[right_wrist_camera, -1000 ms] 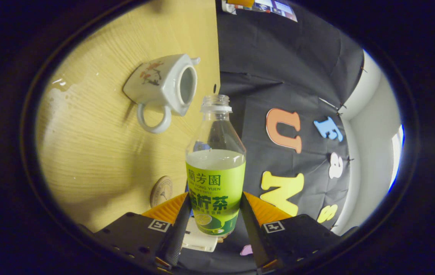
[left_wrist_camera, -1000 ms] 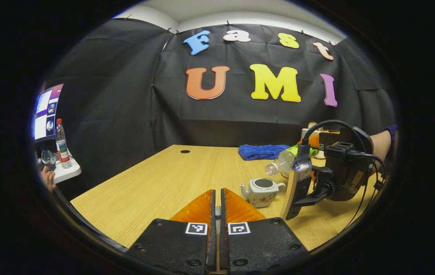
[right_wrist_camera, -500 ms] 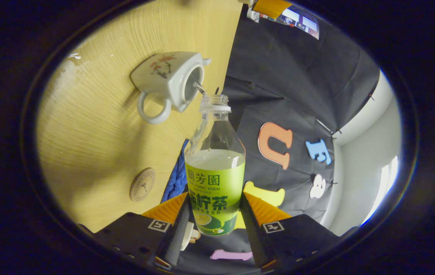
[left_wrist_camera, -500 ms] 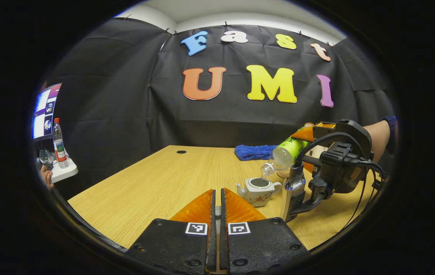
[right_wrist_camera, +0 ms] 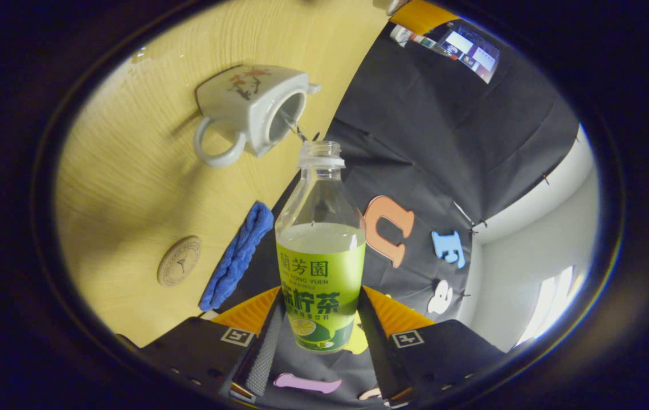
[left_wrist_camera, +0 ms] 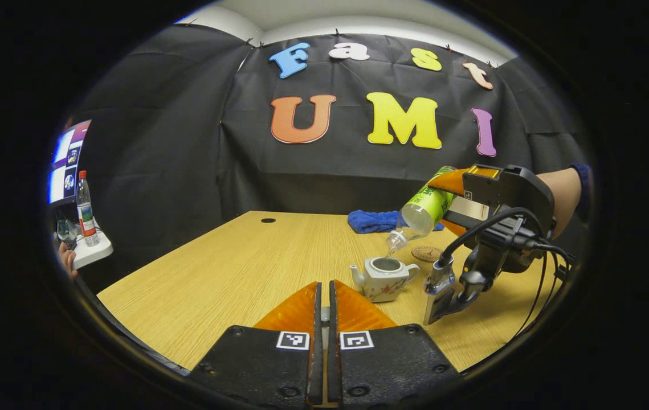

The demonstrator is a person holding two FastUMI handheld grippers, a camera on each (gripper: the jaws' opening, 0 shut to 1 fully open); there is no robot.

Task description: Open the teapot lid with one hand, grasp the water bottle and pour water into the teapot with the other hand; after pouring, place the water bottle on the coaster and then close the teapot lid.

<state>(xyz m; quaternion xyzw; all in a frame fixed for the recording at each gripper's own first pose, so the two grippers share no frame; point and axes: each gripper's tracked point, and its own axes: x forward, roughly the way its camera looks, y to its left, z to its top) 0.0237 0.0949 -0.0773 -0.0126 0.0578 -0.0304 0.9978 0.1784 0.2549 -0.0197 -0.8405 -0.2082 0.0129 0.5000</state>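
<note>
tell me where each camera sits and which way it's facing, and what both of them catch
Left gripper view: rides on the left gripper, jaws together, held low over the wooden table, facing the booth's wall; a forearm shows at right.
Right gripper view: rides on the right gripper, tipped over, looking along the green-labelled clear plastic water bottle at the table; both fingers press the bottle.
Shared: the lidless white ceramic teapot taking a thin stream, the round wooden coaster, the blue cloth.
</note>
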